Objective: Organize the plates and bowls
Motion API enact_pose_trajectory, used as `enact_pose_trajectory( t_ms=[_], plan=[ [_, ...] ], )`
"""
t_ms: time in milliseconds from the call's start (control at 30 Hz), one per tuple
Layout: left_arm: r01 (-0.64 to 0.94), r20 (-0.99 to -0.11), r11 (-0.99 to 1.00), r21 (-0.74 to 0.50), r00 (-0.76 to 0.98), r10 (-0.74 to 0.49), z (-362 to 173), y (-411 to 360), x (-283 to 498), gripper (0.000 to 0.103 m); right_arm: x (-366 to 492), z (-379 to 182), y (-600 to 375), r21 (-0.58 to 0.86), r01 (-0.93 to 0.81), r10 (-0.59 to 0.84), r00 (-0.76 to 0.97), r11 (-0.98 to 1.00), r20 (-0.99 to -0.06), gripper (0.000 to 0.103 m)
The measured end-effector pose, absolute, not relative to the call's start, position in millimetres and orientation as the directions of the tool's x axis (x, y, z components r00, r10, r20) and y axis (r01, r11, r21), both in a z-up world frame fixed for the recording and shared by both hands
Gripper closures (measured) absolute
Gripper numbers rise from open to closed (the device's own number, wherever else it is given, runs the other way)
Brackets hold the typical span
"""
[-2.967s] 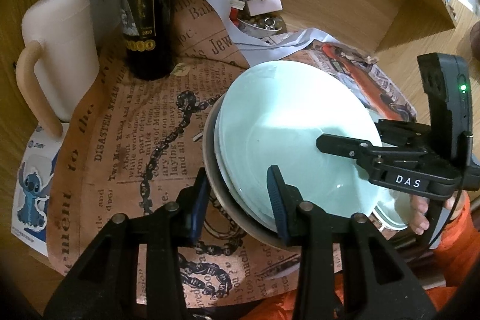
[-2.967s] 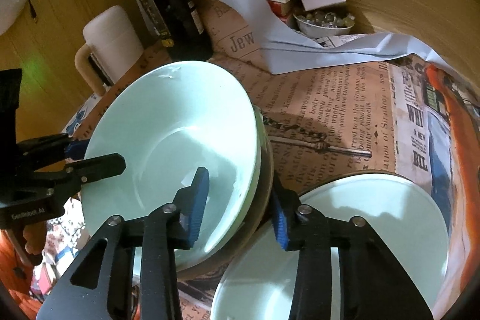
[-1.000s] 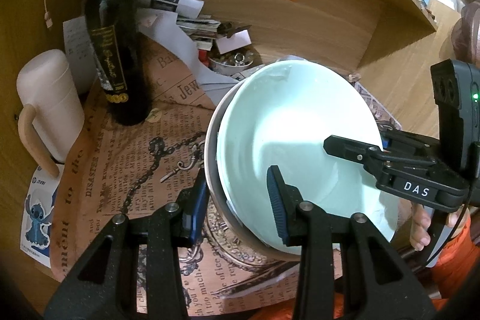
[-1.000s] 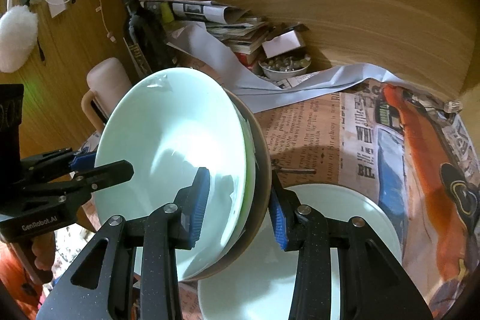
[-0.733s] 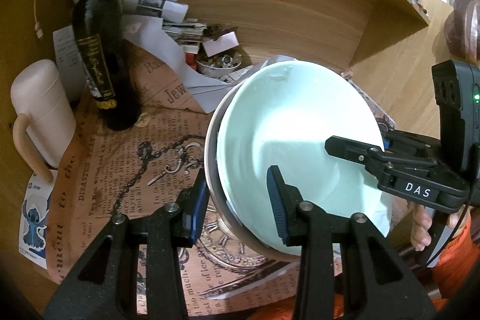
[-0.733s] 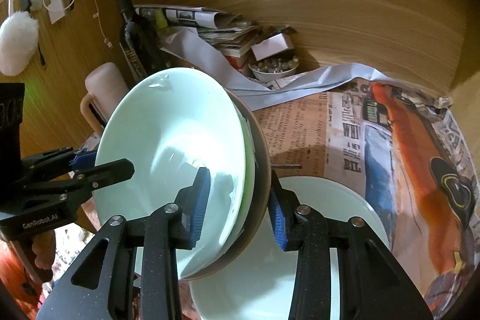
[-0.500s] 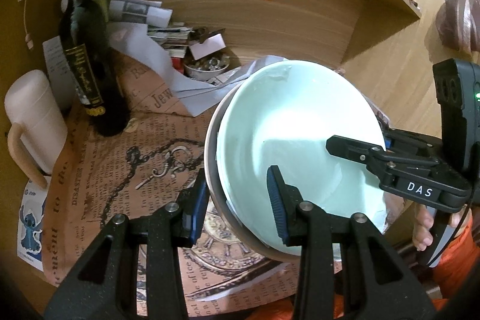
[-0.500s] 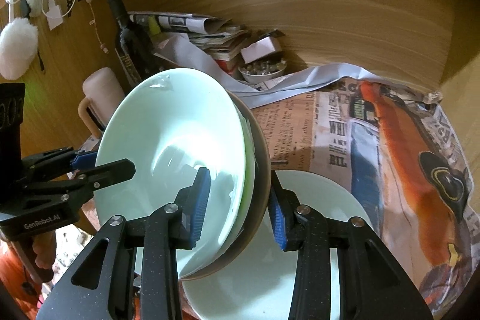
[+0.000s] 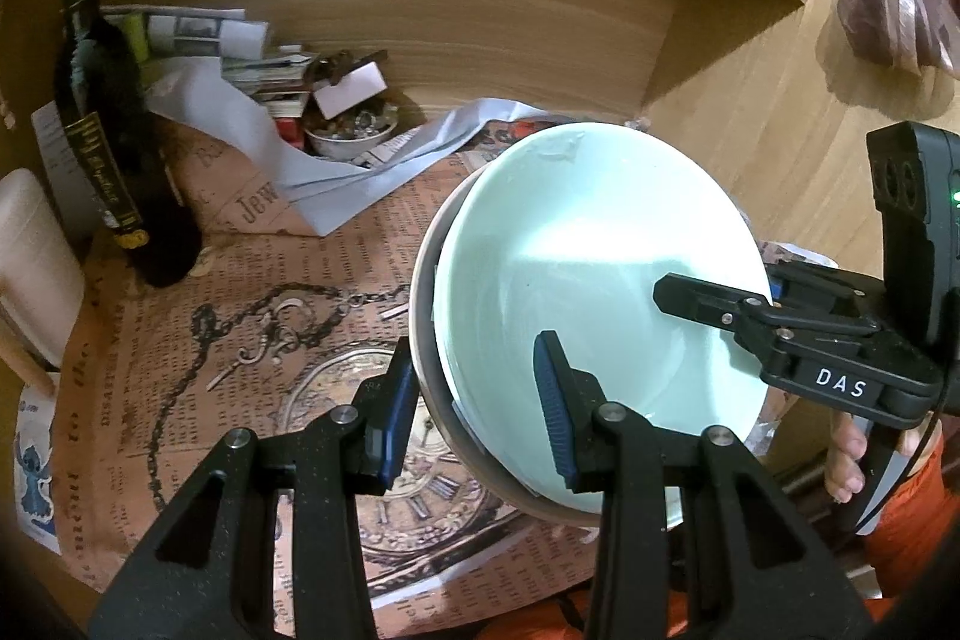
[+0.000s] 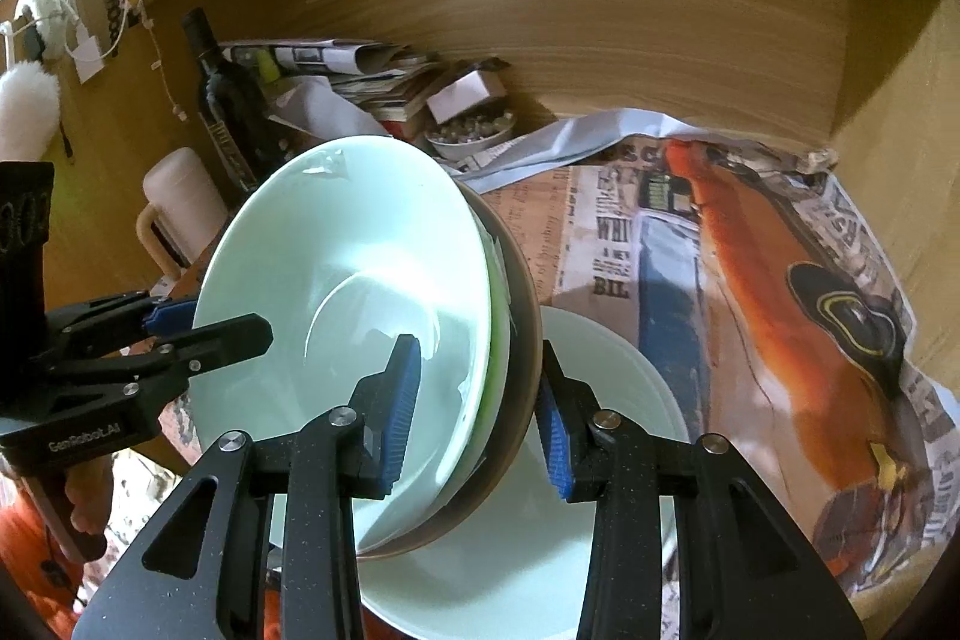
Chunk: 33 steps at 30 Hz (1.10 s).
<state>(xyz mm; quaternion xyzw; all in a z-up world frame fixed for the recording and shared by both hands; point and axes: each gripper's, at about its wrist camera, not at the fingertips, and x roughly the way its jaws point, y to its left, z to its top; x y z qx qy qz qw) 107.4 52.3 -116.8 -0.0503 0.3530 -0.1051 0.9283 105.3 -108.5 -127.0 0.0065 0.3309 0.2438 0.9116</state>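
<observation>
A stack of bowls [image 9: 600, 280], pale mint inside with a grey-brown outer one, hangs in the air above the table. My left gripper [image 9: 474, 400] is shut on its left rim. My right gripper [image 10: 474, 400] is shut on the opposite rim; it also shows in the left wrist view [image 9: 738, 304]. The stack [image 10: 354, 292] fills the middle of the right wrist view. A pale mint plate [image 10: 540, 550] lies on the table below it, partly hidden.
Newspaper sheets [image 9: 252, 340] cover the table. A dark wine bottle [image 9: 114, 160], a cream mug [image 9: 30, 268], a small bowl of trinkets [image 9: 348, 136] and piled papers [image 10: 372, 70] stand at the back. A wooden wall [image 10: 600, 28] closes the rear.
Both grippers have lifted the bowl stack higher above the table and drawn it back. The bottle, mug and plate look smaller and farther. Grips are unchanged.
</observation>
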Motion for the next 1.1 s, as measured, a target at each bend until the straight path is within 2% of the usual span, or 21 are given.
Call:
enact_pose_trajectory(
  t_ms=[1100],
  plan=[
    [0.256,-0.695,0.951,-0.173,0.652,-0.302,-136,10,120,0.065,101,-153,-151,0.212,-0.337,0.389,0.647,0.917,-0.655,0.069]
  ],
)
